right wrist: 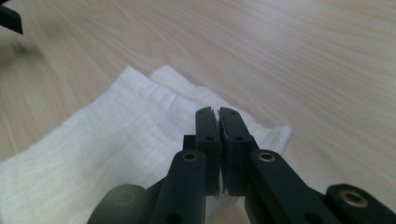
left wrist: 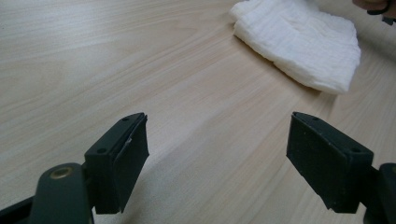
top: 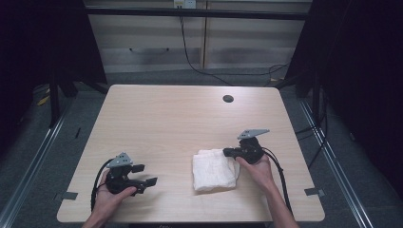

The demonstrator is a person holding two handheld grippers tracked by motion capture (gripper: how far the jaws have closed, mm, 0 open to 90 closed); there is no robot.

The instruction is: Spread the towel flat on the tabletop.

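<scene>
Cloth (top: 214,170), white, folded, finely ribbed; right gripper (top: 228,152) fingers clenched empty, left gripper (top: 145,175) fingers released.

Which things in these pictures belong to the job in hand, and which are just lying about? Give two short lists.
In the job:
- folded white cloth
- right gripper, fingers shut above the cloth; whether they pinch it is unclear
- left gripper, open, apart from the cloth

Just there:
- wooden table
- round cable hole
- floor cables

High cam overhead; gripper cams low, sharing cloth (top: 214,170).
</scene>
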